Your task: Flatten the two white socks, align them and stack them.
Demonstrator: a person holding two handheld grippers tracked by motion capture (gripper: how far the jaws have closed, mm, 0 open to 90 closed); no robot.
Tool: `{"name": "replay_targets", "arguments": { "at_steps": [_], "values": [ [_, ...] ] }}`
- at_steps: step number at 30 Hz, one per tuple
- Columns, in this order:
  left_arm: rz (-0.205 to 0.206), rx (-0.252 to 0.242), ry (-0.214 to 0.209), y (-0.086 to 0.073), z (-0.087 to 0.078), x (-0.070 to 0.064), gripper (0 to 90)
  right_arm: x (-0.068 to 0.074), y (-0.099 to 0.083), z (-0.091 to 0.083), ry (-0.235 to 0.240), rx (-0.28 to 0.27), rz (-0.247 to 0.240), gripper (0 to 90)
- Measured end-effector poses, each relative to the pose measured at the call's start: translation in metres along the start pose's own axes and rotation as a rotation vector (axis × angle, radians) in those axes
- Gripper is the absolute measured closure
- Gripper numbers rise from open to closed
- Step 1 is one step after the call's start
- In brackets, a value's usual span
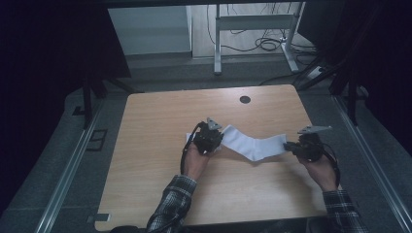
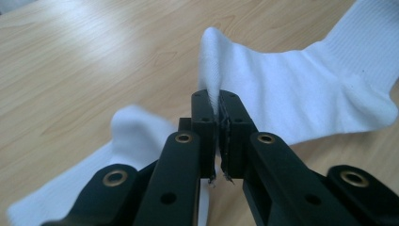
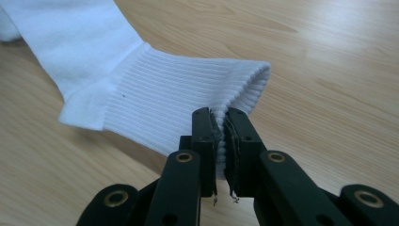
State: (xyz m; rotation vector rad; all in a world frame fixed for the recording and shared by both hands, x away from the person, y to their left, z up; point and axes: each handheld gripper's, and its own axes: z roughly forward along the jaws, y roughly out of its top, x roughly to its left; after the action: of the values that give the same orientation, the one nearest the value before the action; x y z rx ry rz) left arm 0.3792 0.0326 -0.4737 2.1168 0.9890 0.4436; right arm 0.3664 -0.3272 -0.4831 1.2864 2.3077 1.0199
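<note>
A white sock (image 1: 252, 143) lies stretched across the middle of the wooden table (image 1: 155, 121), sagging between my two grippers. My left gripper (image 1: 219, 137) is shut on the sock's smooth toe end (image 2: 211, 61), pinching a fold of fabric upright between its jaws (image 2: 219, 101). My right gripper (image 1: 287, 145) is shut on the ribbed cuff (image 3: 179, 94), its jaws (image 3: 219, 117) clamped on the cuff's edge. More white fabric (image 2: 127, 127) lies under and to the left of the left gripper, also seen as a white patch (image 1: 188, 138) in the high view; I cannot tell whether it is a second sock.
A dark round hole (image 1: 245, 99) sits near the table's far edge. Beyond the table stand a desk's metal legs (image 1: 217, 43) and loose cables (image 1: 267, 43) on the floor. Metal rails (image 1: 68, 170) run along the floor at both sides of the table.
</note>
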Motion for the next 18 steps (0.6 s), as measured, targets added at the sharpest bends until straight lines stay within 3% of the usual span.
{"name": "replay_targets", "arguments": {
  "at_steps": [8,12,18],
  "values": [
    [-0.027,-0.025,0.028,-0.033,-0.047,0.006,85.9,0.032,0.010,0.005,0.074,0.002,-0.065,82.3],
    [-0.026,-0.011,0.059,-0.055,-0.067,0.006,85.8,0.051,0.013,0.011,0.118,0.012,-0.099,82.2],
    [-0.078,0.005,0.076,-0.092,-0.089,0.011,85.8,0.078,0.016,0.025,0.178,0.039,-0.147,82.0]
  ]
}}
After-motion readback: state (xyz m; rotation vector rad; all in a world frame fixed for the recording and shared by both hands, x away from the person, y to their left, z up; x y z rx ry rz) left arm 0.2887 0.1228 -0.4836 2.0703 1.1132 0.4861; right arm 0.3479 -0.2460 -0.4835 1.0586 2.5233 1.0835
